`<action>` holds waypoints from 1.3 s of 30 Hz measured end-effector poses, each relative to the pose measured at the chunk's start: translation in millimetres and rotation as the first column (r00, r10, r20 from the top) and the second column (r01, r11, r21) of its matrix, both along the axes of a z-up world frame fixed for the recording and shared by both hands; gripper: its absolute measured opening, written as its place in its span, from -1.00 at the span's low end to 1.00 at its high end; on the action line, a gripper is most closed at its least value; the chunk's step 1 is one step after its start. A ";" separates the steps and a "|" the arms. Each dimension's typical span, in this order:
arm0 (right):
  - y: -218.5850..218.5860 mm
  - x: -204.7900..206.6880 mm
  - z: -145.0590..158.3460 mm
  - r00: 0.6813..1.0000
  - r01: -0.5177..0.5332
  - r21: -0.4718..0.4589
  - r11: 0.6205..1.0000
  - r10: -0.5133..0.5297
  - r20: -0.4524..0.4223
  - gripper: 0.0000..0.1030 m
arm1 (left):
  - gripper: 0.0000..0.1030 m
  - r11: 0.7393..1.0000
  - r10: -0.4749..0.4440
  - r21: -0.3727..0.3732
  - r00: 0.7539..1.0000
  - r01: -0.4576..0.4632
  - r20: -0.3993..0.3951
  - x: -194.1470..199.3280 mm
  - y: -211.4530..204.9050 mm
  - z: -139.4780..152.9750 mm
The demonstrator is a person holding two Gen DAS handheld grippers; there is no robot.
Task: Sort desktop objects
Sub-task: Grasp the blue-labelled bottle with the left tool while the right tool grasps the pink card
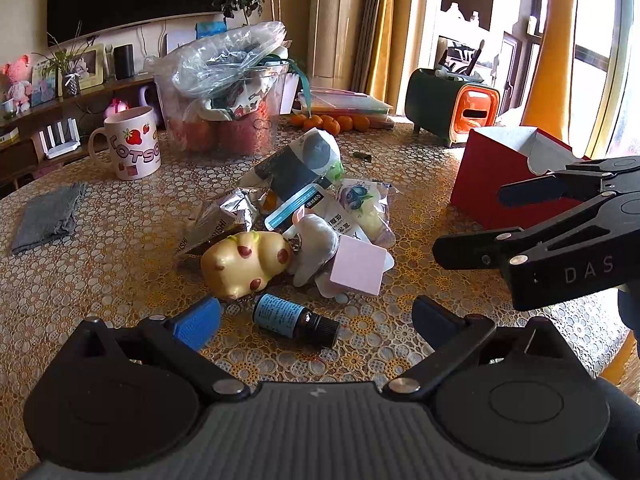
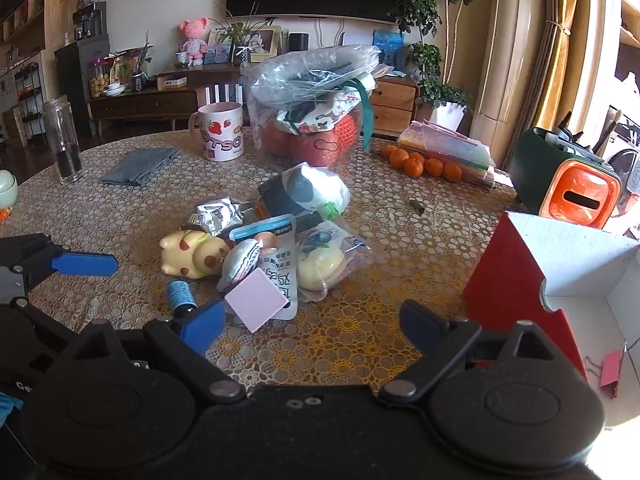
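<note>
A pile of small objects lies mid-table: a yellow pig toy (image 1: 244, 264) (image 2: 192, 254), a grey plush (image 1: 316, 240), a pink square pad (image 1: 358, 266) (image 2: 256, 300), snack packets (image 1: 362, 208) (image 2: 320, 260) and a foil wrapper (image 1: 224, 216). A small dark bottle with a blue label (image 1: 292, 320) (image 2: 181, 298) lies in front of the pile. My left gripper (image 1: 316, 322) is open and empty, its fingers either side of the bottle. My right gripper (image 2: 312, 326) is open and empty, just before the pile. It also shows in the left wrist view (image 1: 472, 224).
A red box with a white inside (image 1: 504, 176) (image 2: 560, 280) stands at right, a red binder clip (image 2: 610, 374) in it. Behind the pile: a strawberry mug (image 1: 128, 144), a clear bin with bags (image 1: 228, 120), tangerines (image 2: 424, 166), a green-orange holder (image 2: 568, 184), a grey cloth (image 1: 48, 216), a glass jar (image 2: 62, 144).
</note>
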State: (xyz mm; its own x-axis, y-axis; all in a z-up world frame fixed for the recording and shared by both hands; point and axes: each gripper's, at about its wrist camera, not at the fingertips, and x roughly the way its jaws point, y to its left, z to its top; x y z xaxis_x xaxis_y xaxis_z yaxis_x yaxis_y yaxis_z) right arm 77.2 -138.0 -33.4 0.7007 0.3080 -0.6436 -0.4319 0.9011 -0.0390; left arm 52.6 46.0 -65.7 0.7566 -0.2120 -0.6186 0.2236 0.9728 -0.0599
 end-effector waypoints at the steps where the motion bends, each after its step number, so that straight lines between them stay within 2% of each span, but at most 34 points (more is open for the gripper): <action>1: 2.8 0.8 -1.4 1.000 -0.006 -0.001 1.000 0.006 -0.003 0.81 | 0.99 1.000 0.003 0.000 1.000 -0.003 -0.001 1.6 1.1 -1.6; 20: 35.5 21.0 -23.0 0.997 -0.053 0.013 0.999 0.053 -0.048 0.56 | 0.99 1.000 -0.009 0.005 1.000 0.009 -0.023 21.1 4.2 -21.6; 22: 37.9 22.0 -25.5 0.997 -0.060 0.006 0.998 0.060 -0.054 0.46 | 0.97 1.000 -0.012 0.010 1.000 0.012 -0.028 23.0 4.1 -23.9; 29: 47.6 28.6 -34.9 0.995 -0.076 -0.030 0.997 0.074 -0.063 0.33 | 0.97 0.999 -0.031 0.026 0.999 0.031 -0.031 28.8 2.0 -30.9; 31: 50.1 31.2 -38.2 0.995 -0.078 -0.042 0.996 0.075 -0.066 0.18 | 0.97 0.999 -0.032 0.036 0.999 0.033 -0.031 31.4 1.3 -34.0; 35: 54.5 35.2 -44.6 0.994 -0.082 -0.055 0.995 0.078 -0.079 0.14 | 0.93 0.999 -0.032 0.042 0.999 0.033 -0.033 33.7 1.6 -38.4; 39: 57.2 38.0 -47.9 0.994 -0.084 -0.073 0.994 0.079 -0.076 0.10 | 0.79 0.999 -0.027 0.045 0.999 0.029 -0.038 35.3 2.0 -41.7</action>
